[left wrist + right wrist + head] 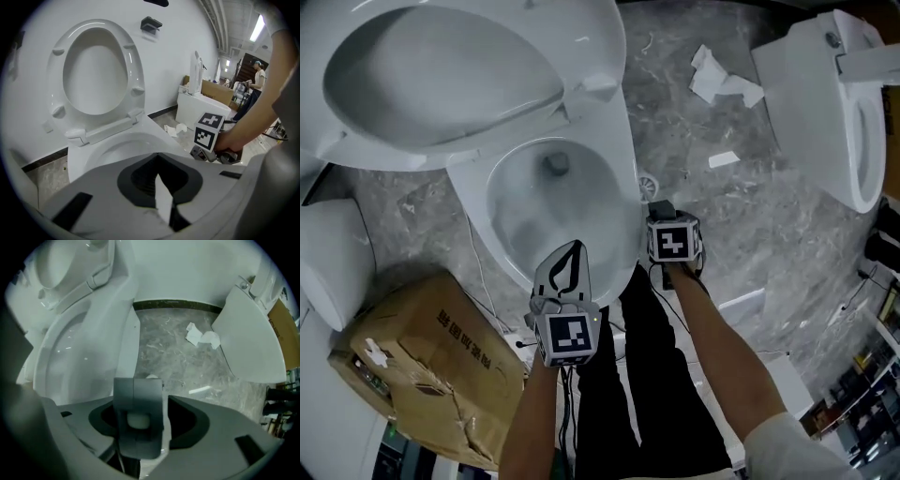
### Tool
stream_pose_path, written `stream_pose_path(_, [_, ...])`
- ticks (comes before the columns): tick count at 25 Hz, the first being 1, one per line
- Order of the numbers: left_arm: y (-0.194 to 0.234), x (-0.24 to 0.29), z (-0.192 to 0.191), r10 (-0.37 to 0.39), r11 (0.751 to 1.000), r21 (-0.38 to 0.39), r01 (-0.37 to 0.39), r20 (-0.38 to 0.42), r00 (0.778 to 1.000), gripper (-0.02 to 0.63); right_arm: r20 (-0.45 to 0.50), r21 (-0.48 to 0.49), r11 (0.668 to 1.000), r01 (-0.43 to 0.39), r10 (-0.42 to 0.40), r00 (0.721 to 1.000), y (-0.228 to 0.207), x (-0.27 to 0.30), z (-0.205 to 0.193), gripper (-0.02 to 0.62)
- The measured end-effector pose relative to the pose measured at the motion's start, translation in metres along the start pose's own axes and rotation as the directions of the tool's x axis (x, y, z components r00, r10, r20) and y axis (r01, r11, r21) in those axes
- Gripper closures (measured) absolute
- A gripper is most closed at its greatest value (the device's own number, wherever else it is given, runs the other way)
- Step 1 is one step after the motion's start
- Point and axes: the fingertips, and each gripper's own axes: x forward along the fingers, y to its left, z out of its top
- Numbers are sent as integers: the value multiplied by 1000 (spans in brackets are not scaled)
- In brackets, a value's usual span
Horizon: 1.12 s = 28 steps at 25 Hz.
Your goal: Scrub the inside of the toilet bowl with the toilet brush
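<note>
The white toilet bowl point(546, 202) stands open, its seat and lid point(441, 75) raised against the wall; it also fills the left gripper view point(117, 150). My left gripper point(575, 251) hangs over the bowl's near rim, its white jaw tips meeting, with nothing in it. My right gripper point(661, 210) points down at the floor beside the bowl's right side. In the right gripper view its jaws point(140, 397) stand open around a grey flat-sided handle end point(138, 418) with a white round piece in it, apparently the toilet brush. The brush head is hidden.
A cardboard box point(431, 375) sits at the lower left beside another white fixture point(333, 262). A second toilet point(834, 103) stands at the right, with crumpled paper point(722, 84) and a white strip point(724, 159) on the marble floor. My legs point(647, 375) are below.
</note>
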Motion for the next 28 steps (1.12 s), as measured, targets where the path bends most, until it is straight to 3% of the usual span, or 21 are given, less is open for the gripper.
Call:
stream_pose_path(2, [14, 1, -2, 28, 999, -29, -29, -16, 999, 581, -47, 15, 1000, 21, -20, 999, -8, 12, -4, 407])
stream_pose_path(7, [52, -12, 3, 110, 993, -54, -109, 17, 994, 581, -53, -33, 999, 39, -41, 998, -12, -23, -6, 410])
stream_pose_path(13, [66, -59, 11, 173, 975, -152, -163, 53, 984, 581, 70, -117, 991, 56, -48, 996, -9, -126, -16, 410])
stream_pose_path(18, [61, -119, 5, 185, 968, -185, -167, 84, 979, 581, 208, -132, 986, 102, -73, 975, 0, -228, -24, 410])
stream_pose_path(21, [57, -156, -3, 195, 960, -220, -170, 93, 976, 581, 346, -122, 985, 123, -74, 935, 10, -289, -14, 410])
stream_pose_path(25, [58, -183, -23, 220, 946, -266, -187, 97, 971, 581, 563, -174, 977, 121, -2, 826, 41, -344, 6, 410])
stream_pose_path(26, [58, -186, -28, 226, 941, -278, -191, 100, 969, 581, 580, -224, 966, 126, 28, 814, 54, -348, 7, 410])
stream_pose_path(28, [56, -192, -37, 232, 936, -294, -192, 107, 967, 581, 572, -337, 933, 125, 97, 814, 81, -348, 5, 410])
